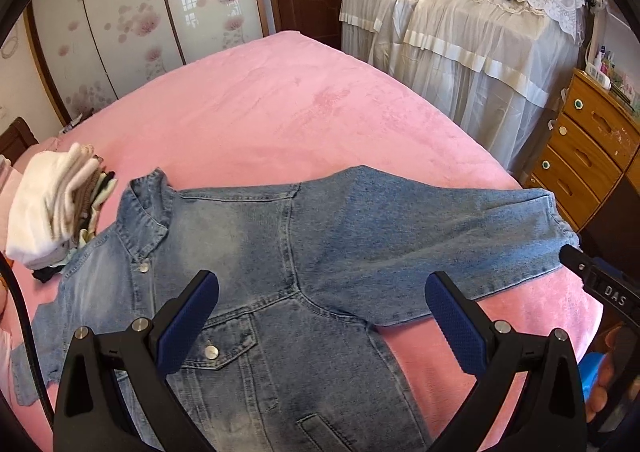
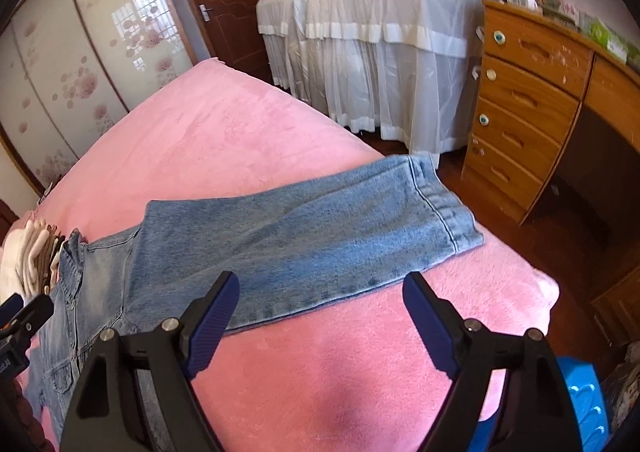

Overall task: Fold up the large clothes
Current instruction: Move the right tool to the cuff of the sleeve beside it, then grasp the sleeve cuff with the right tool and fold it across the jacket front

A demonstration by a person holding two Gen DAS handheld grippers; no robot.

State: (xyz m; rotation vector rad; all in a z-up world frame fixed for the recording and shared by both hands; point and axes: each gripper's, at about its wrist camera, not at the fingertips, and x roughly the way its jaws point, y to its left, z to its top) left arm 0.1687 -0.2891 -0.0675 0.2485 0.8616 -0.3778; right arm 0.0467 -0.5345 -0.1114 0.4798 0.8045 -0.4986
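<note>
A light blue denim jacket (image 1: 256, 252) lies spread flat, front up, on the pink bed (image 1: 280, 111), collar toward the left. One sleeve (image 2: 320, 228) stretches out to the right, its cuff (image 2: 448, 203) near the bed's right edge. My left gripper (image 1: 320, 304) is open and empty, hovering over the jacket's chest. My right gripper (image 2: 320, 304) is open and empty, above the bed (image 2: 320, 372) just in front of the sleeve's lower edge. The right gripper's tip also shows in the left wrist view (image 1: 576, 258) next to the cuff.
A stack of folded clothes (image 1: 52, 203) sits on the bed left of the collar. A lace-covered piece of furniture (image 1: 460, 31) and a wooden drawer chest (image 2: 520, 103) stand beyond the bed's right edge. A blue object (image 2: 584, 404) is at the lower right.
</note>
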